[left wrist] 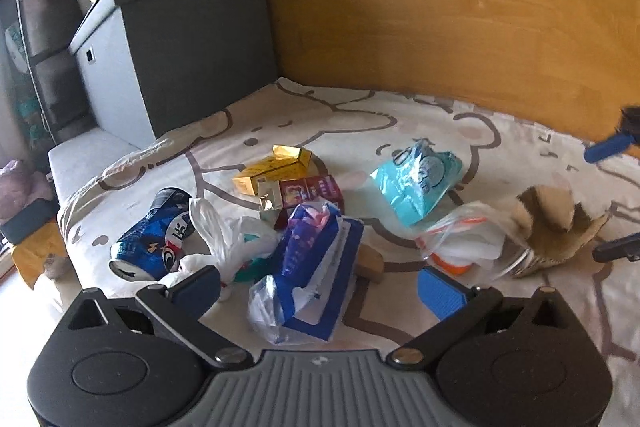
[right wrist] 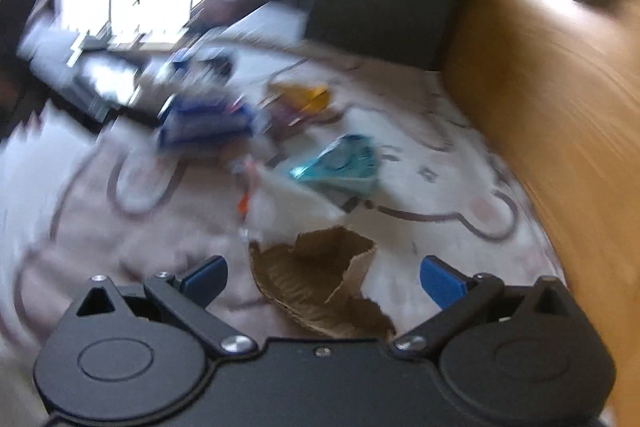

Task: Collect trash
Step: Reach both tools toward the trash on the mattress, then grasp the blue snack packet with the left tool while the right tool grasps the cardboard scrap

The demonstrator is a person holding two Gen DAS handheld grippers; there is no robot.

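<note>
A: Where is the trash?

B: Scattered on a cream rug (left wrist: 400, 115) with brown cartoon outlines. At centre lies a blue-and-white packet in clear plastic (left wrist: 316, 279). At nine o'clock, a crushed blue can (left wrist: 154, 235) on its side touches a white plastic bag (left wrist: 224, 239). At twelve, a yellow carton (left wrist: 272, 171) and a red box (left wrist: 312, 189); at one, a teal pouch (left wrist: 416, 179); at three, torn brown cardboard (left wrist: 556, 227) beside a clear zip bag (left wrist: 460, 239).

A: And the grippers?

B: The left gripper (left wrist: 320, 291) is spread wide and empty above the packet. The right gripper (right wrist: 324, 277), equally wide and empty, hangs over the cardboard; that view is blurred.

A: Anything around?

B: A dark grey storage box (left wrist: 192, 43) at eleven o'clock and wood floor (left wrist: 480, 19) beyond the rug.
</note>
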